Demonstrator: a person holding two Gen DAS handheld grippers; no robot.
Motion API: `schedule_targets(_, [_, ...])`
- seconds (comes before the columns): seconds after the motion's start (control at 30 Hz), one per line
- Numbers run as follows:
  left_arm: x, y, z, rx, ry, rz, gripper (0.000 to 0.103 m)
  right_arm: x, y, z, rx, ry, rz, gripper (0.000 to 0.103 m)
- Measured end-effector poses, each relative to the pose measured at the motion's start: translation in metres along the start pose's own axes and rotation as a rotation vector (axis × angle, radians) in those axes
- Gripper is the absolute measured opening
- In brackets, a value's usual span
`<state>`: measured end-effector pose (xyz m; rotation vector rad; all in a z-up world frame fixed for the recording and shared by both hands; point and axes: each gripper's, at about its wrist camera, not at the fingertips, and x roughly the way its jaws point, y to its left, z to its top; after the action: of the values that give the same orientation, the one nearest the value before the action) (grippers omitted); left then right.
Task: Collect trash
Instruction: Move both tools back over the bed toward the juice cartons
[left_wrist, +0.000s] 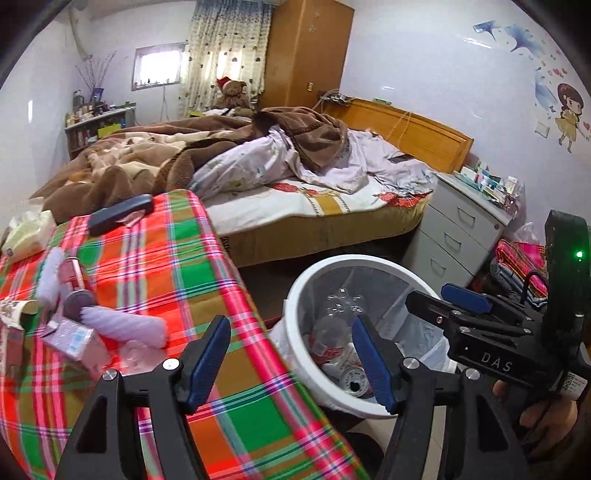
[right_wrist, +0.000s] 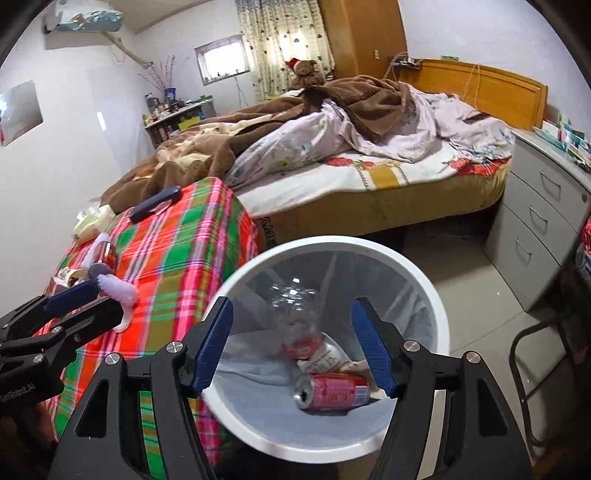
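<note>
1. The right tongs hang wide and empty over the white bin.
2. A red can and a clear bottle lie inside the bin.
3. The left tongs gape wide, holding nothing, above the near right edge of the plaid tabletop.
4. A small box lies on the tabletop, left.
</note>
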<state>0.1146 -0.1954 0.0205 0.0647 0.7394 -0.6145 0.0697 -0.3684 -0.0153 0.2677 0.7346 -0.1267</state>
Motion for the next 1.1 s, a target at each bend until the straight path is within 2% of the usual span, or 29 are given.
schedule_targets(0.13, [-0.017,0.015,-0.005,-0.020,-0.019,0.015,0.068,-0.004,0.015,0.000,-0.013,-0.020,0.024,0.068])
schedule_targets(0.37, [-0.044,0.060,-0.013,-0.086,-0.052,0.098,0.068,-0.004,0.055,0.003,-0.077,-0.057,0.110,0.068])
schedule_targets(0.73, [-0.078,0.140,-0.031,-0.203,-0.084,0.215,0.068,0.010,0.109,0.002,-0.175,-0.038,0.230,0.068])
schedule_targets(0.8, [-0.084,0.154,-0.034,-0.217,-0.090,0.257,0.068,0.014,0.124,0.000,-0.205,-0.029,0.249,0.068])
schedule_targets(1.1, [-0.100,0.219,-0.054,-0.319,-0.083,0.332,0.068,0.029,0.169,-0.002,-0.279,0.015,0.338,0.068])
